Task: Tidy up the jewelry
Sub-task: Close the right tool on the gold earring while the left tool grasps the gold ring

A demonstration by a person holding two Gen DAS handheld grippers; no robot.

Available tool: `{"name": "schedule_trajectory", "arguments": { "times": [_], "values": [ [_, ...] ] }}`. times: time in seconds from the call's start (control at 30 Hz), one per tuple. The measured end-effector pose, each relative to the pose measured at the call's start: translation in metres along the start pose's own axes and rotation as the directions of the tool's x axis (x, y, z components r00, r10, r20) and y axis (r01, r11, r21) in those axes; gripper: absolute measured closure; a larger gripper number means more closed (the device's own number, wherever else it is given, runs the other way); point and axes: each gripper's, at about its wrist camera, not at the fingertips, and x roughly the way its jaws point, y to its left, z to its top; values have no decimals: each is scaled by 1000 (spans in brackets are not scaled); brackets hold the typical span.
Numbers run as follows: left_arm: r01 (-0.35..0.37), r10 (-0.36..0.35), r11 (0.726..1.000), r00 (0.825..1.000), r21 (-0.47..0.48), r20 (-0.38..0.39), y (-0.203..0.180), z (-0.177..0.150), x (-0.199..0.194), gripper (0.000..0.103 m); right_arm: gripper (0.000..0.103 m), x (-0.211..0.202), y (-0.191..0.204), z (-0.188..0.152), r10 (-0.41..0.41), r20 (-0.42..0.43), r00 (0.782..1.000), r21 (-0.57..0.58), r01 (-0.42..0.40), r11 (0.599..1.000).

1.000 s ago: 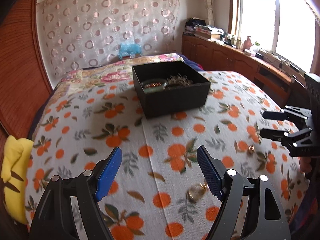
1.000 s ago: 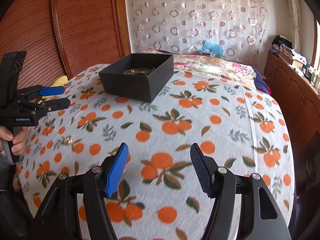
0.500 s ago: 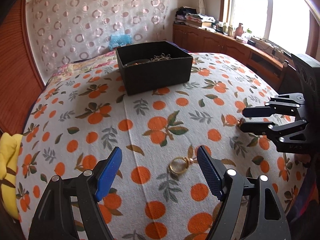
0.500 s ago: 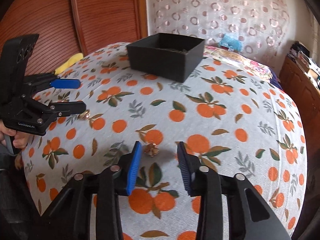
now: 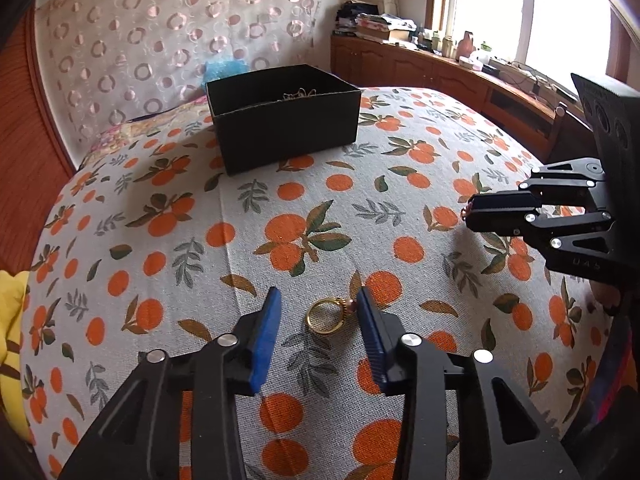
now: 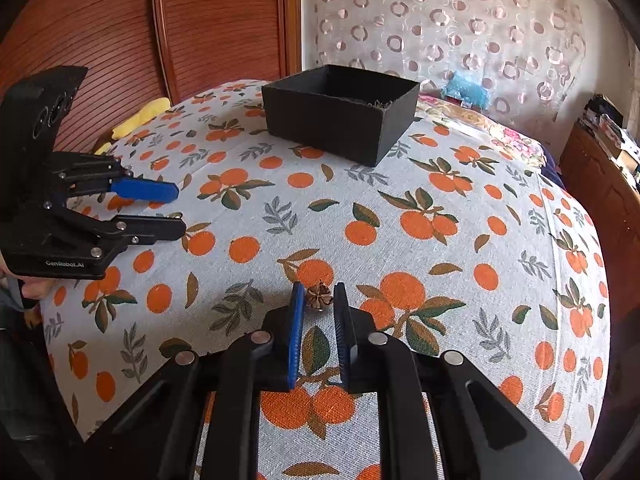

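A gold ring (image 5: 326,316) lies flat on the orange-print bedspread (image 5: 304,216). My left gripper (image 5: 318,298) straddles it with its jaws closing; the ring sits close to the right pad and a gap shows at the left pad. My left gripper (image 6: 180,210) also shows at the left of the right wrist view. A small bronze flower-shaped ornament (image 6: 319,297) lies between the tips of my right gripper (image 6: 319,290), whose jaws are closing, pads at its two sides. In the left wrist view my right gripper (image 5: 468,212) looks nearly together. A black open box (image 5: 288,136) (image 6: 332,132) with jewelry stands farther back.
A yellow plush (image 5: 10,320) lies at the bed's left edge. A wooden cabinet (image 5: 440,68) with clutter runs under the window on the right. A blue object (image 5: 224,70) sits behind the box by a patterned curtain. A hand (image 6: 34,288) holds the left gripper.
Both grippers came down toward the bedspread. The left jaws narrowed around the gold ring. The right jaws closed in on the flower-shaped ornament.
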Motion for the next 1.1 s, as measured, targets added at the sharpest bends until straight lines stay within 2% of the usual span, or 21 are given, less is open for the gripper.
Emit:
{"name": "schedule_trajectory", "arguments": {
  "times": [0.03, 0.1, 0.17, 0.33, 0.63, 0.7, 0.73, 0.77, 1.0, 1.03, 1.07, 1.1],
  "values": [
    [1, -1, 1000, 1000, 3, 0, -1, 0, 0, 77, 87, -1, 0, 1, 0, 2, 1000, 1, 0, 1000],
    [9, -9, 1000, 1000, 4, 2, 0, 1, -1, 81, 87, -2, 0, 2, 0, 7, 1000, 0, 0, 1000],
    [10, -10, 1000, 1000, -6, 5, 2, 1, -2, 90, 87, -3, 0, 3, 0, 8, 1000, -1, 0, 1000],
    [-4, 5, 1000, 1000, -24, 13, 10, 3, -4, 94, 87, -4, -2, 7, -7, 12, 1000, 2, 7, 1000],
    [-5, 7, 999, 999, -47, 43, 15, -2, -22, 93, 87, -2, 0, 10, -7, 13, 1000, 0, 7, 1000],
    [-11, 13, 999, 999, -44, 38, 14, -6, -23, 85, 87, -1, 1, 9, -4, 11, 1000, 0, 4, 1000],
    [-19, 21, 999, 999, -41, 39, 13, -7, -23, 71, 87, 0, 2, 8, -3, 10, 1000, 0, 3, 1000],
    [-18, 19, 999, 999, -41, 37, 13, -8, -22, 66, 87, 1, 2, 8, -2, 9, 1000, 0, 2, 1000],
    [-44, 44, 999, 999, -16, 1, 10, -9, -6, 67, 87, 2, 5, 9, 0, 10, 1000, -3, 0, 1000],
    [-43, 43, 999, 999, -14, 1, 10, -9, -6, 69, 87, 1, 4, 9, 0, 11, 1000, -4, 0, 1000],
    [-39, 39, 999, 999, -15, 2, 10, -9, -6, 80, 87, 1, 4, 9, -1, 12, 1000, -4, 1, 1000],
    [-36, 36, 999, 999, -15, 4, 10, -9, -6, 84, 87, 0, 4, 9, -1, 12, 1000, -4, 1, 1000]
  ]
}}
